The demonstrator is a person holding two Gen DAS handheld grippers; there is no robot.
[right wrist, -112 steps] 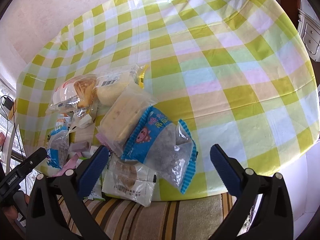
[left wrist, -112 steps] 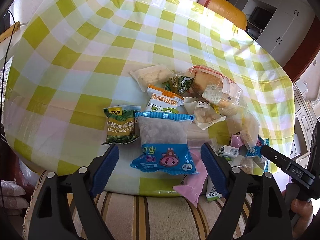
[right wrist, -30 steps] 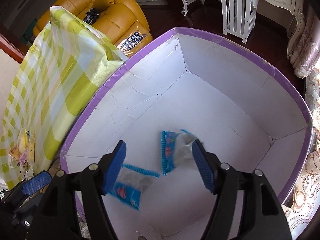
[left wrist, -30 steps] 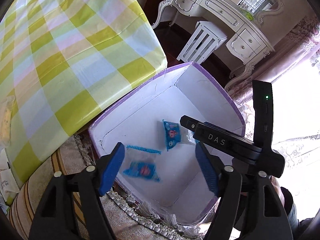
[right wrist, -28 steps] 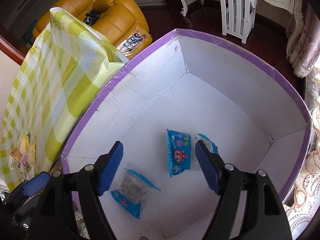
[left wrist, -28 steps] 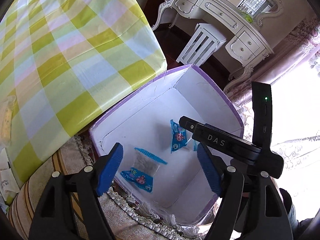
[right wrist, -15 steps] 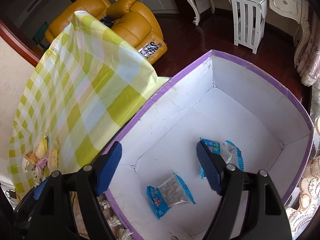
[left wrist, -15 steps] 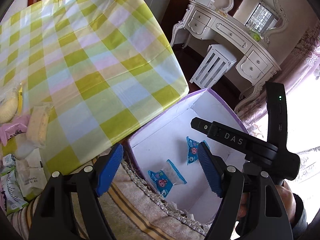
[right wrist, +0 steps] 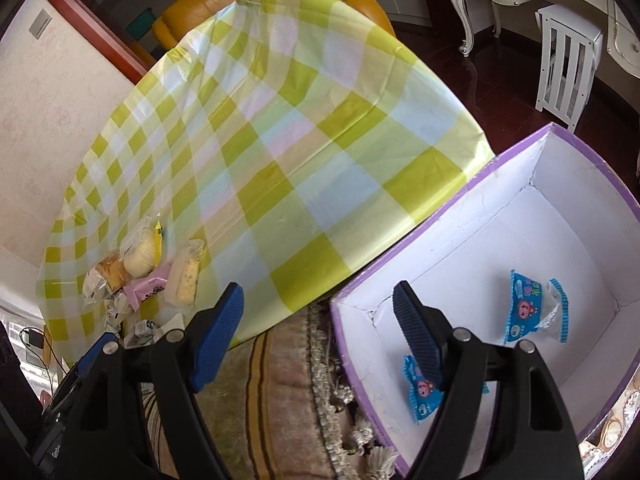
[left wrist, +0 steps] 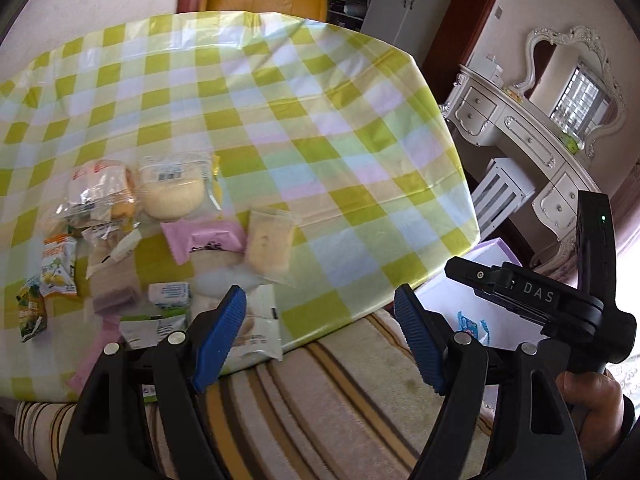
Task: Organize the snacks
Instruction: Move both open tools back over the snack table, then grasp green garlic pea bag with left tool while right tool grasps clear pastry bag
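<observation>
With both tools empty and parted, plenty left to fumble. Left gripper [left wrist: 320,336]: jaws spread wide, nothing between the blue pads, aimed over the near edge of the checked tablecloth [left wrist: 312,120] toward the snack pile [left wrist: 160,240]. Right gripper [right wrist: 316,328]: likewise released and empty, straddling the gap between table edge and purple-rimmed cardboard box [right wrist: 500,184]. Already in that box: two blue cartoon-printed packets, one [right wrist: 532,312] on the white floor, the other [right wrist: 420,388] partly hidden behind the right finger. Waiting on the cloth: round bun in clear wrap [left wrist: 172,196], pink packet [left wrist: 204,236], pale slab-shaped cake in clear wrap [left wrist: 268,244], white packet [left wrist: 256,328] hanging close to the table's lip, plus small green and orange sachets at far left. Likely trouble: packets overlapping and touching, so a pinch on one probably drags or lifts a neighbour; glossy film apt to slip from ribbed pads; soft bun easily squashed by a hard clench; white packet near the lip easily nudged off onto the striped rug [left wrist: 340,400]; release short of the box rim meaning a drop onto the fringe between table and box.
</observation>
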